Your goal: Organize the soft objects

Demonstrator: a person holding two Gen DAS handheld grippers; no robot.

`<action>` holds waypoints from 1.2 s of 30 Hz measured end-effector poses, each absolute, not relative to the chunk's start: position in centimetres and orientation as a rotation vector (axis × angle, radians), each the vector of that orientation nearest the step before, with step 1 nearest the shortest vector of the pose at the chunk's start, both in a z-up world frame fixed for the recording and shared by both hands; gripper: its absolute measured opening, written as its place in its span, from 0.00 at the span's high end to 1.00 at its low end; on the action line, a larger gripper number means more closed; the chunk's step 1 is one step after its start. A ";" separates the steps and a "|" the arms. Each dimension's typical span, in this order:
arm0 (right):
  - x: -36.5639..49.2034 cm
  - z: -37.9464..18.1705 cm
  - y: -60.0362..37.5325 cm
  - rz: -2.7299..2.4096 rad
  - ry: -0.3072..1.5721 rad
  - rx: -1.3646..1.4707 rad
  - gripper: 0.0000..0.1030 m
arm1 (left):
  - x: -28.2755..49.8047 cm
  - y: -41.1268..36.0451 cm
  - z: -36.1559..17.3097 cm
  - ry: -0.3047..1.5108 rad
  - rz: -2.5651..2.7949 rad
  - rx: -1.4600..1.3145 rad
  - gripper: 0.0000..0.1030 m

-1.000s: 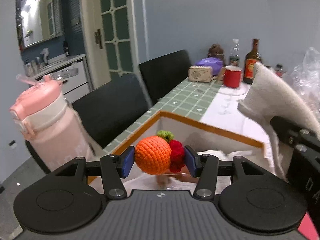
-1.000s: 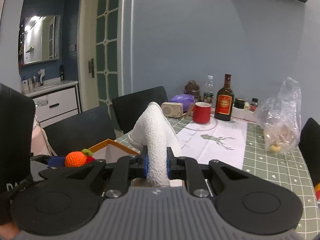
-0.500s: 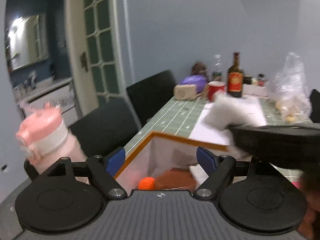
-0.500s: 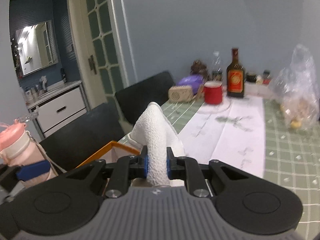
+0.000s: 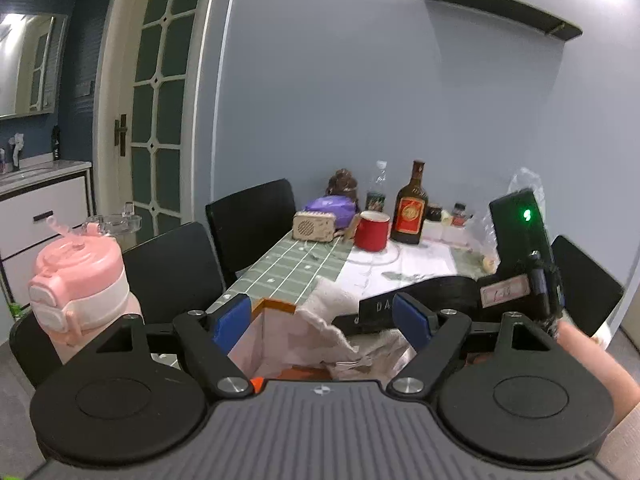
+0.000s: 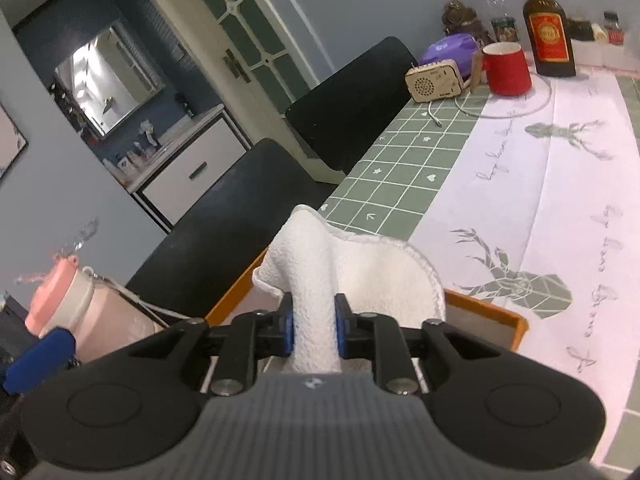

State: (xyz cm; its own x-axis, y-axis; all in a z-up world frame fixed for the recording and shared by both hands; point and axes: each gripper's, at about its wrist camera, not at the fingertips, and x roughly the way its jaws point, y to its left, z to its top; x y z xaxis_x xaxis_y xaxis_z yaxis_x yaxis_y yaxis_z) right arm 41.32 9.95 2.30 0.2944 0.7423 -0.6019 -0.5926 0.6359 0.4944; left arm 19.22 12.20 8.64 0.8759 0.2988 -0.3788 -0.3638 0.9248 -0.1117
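My left gripper (image 5: 322,320) is open and empty above the orange-rimmed box (image 5: 276,304). A sliver of the orange crochet fruit (image 5: 256,382) shows low in the box, mostly hidden by my gripper's body. The white towel (image 6: 360,268) drapes over the box's rim (image 6: 484,308). My right gripper (image 6: 314,330) has a fold of it between its blue pads, which still touch the cloth as the jaws are opening. In the left wrist view the towel (image 5: 332,300) hangs into the box under the right gripper's black body (image 5: 440,292).
A pink bottle (image 5: 76,280) stands left of the box. Black chairs (image 6: 240,216) line the table's left side. A red mug (image 6: 506,68), a brown bottle (image 6: 548,28), a small speaker (image 6: 434,80) and a plastic bag (image 5: 524,184) stand at the far end.
My left gripper opened, let the orange crochet fruit fall into the box, and rose. My right gripper carried the towel over the box, tilted down, and its jaws widened.
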 end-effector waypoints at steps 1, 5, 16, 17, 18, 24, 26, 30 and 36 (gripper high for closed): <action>41.3 2.4 9.9 0.887 0.901 0.186 0.46 | 19.3 12.1 8.6 0.372 0.356 -0.165 0.09; 40.4 3.5 8.5 0.870 0.840 0.195 0.18 | 19.5 11.7 8.5 0.369 0.381 -0.129 0.08; 32.9 7.9 -3.4 0.520 0.558 0.092 0.08 | 18.0 6.7 9.5 0.130 0.350 0.046 0.00; 32.2 8.2 -4.3 0.429 0.541 0.049 0.08 | 17.9 6.0 9.5 0.105 0.353 0.065 0.00; 31.5 8.5 -5.0 0.350 0.528 -0.007 0.08 | 17.9 5.3 9.6 0.090 0.353 0.083 0.00; 26.5 8.2 -7.0 0.131 0.404 -0.204 0.06 | 18.8 1.8 10.5 0.093 0.256 0.099 0.00; 25.7 7.9 -7.7 0.128 0.402 -0.206 0.06 | 19.1 1.1 10.8 0.116 0.246 0.079 0.00; 25.1 8.1 -9.0 0.130 0.394 -0.181 0.06 | 20.1 0.6 10.8 0.165 0.234 0.033 0.00; 23.7 8.7 -9.6 0.130 0.378 -0.125 0.06 | 21.1 0.9 10.1 0.243 0.148 -0.040 0.00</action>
